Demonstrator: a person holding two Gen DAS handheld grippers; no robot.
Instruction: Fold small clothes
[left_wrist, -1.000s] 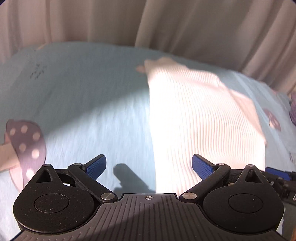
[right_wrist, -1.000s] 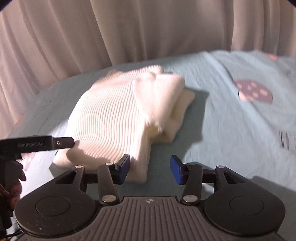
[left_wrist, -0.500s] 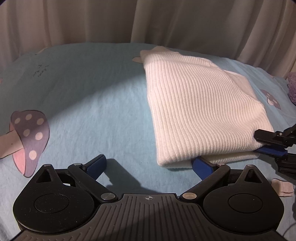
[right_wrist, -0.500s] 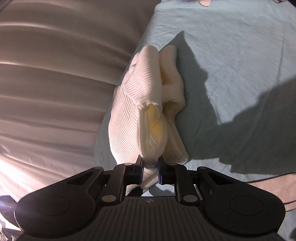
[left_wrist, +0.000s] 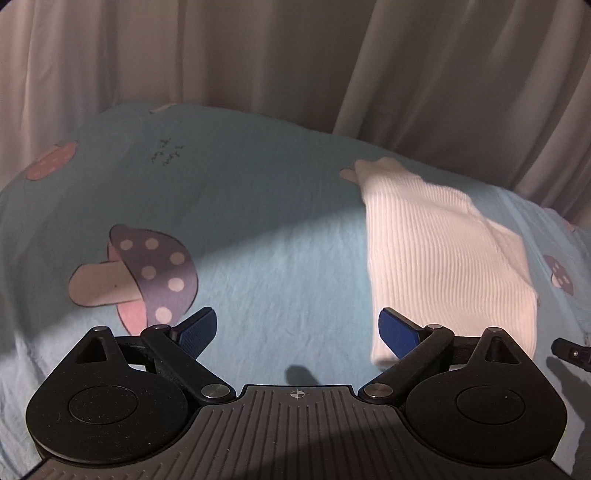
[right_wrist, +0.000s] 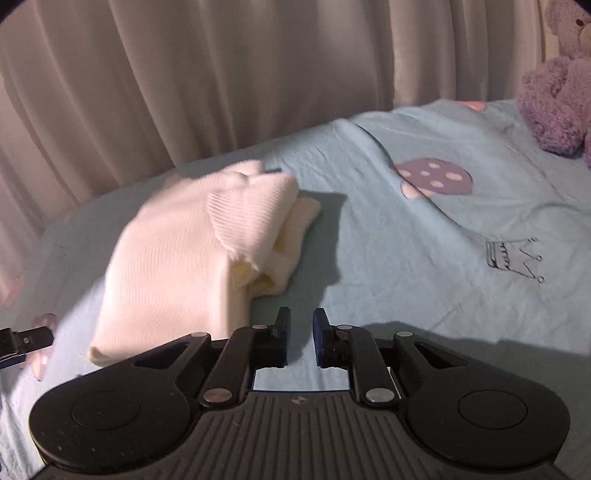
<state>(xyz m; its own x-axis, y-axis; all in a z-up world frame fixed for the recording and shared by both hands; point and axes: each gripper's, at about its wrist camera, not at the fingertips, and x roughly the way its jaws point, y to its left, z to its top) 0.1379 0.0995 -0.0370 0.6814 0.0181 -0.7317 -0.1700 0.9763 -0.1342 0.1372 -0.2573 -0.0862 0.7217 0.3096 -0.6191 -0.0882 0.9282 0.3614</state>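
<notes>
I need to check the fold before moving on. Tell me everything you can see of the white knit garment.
The white knit garment is ribbed and cream-white, folded into a compact, roughly rectangular bundle with layered edges showing at one end. It lies flat on the light blue sheet, near the curtain. Nothing grips it; both grippers are clear of it.

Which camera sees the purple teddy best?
The right wrist view. The teddy sits at the top right corner on the blue sheet, by the curtain, though the picture's edge cuts part of it off. The left wrist view shows none of it, only the sheet and the folded white sweater.
</notes>
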